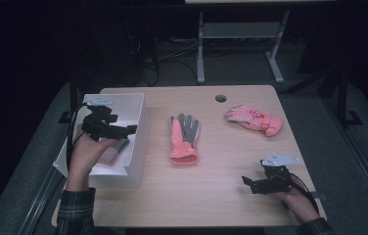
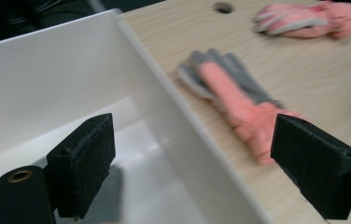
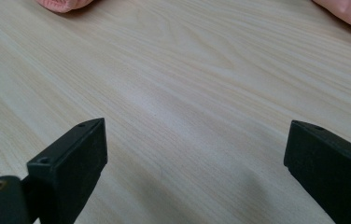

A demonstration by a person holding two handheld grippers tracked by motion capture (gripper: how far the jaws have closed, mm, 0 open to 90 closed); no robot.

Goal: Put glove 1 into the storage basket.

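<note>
White bin (image 1: 138,128): sitting at the table's left edge, already holding a flat pinkish item (image 1: 115,151), seemingly the drop-off point.
Left gripper (image 1: 132,129): hovering over the bin, jaws standing wide apart with nothing between them, pointing toward the gloves.
Grey-and-pink glove (image 1: 184,138): lying flat mid-table, just beside the bin, likely the next pick.
Pink glove (image 1: 254,119): lying farther right, well apart.
Right gripper (image 1: 244,182): resting low over bare table (image 3: 187,84), jaws released, waiting.

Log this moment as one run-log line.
left gripper: open, empty, over white bin | right gripper: open, empty, low over table | two gloves on table: one centre, one far right
</note>
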